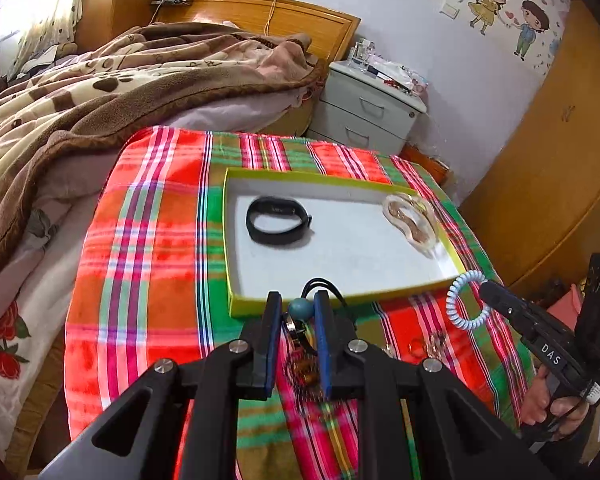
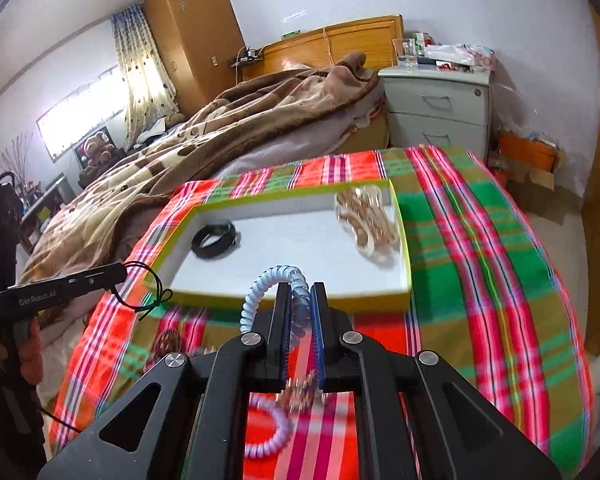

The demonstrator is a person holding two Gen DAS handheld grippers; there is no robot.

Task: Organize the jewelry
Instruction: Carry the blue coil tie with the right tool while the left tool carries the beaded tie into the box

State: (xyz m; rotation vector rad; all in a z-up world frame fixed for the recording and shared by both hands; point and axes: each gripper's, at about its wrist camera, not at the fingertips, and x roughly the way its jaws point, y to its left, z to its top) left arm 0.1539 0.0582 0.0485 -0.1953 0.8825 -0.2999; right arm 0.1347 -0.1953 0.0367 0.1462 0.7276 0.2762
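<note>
Where legible, "DAS" and "GenRobot.AI".

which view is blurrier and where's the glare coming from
Right wrist view is blurrier: the plaid cloth and pale bracelets smear; left wrist view shows the black band crisply; the window blows out white in both views, and fisheye bends the room edges.

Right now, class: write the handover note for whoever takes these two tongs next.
Left tongs: shut on a black cord necklace with a teal bead, just short of the tray.
Right tongs: shut on a pale blue coil bracelet, also near the tray's front edge.
Done: black band and beige bracelets lie in the green-rimmed tray.
Left: place both held pieces in the tray; more jewelry lies on the plaid cloth, blurred.
</note>
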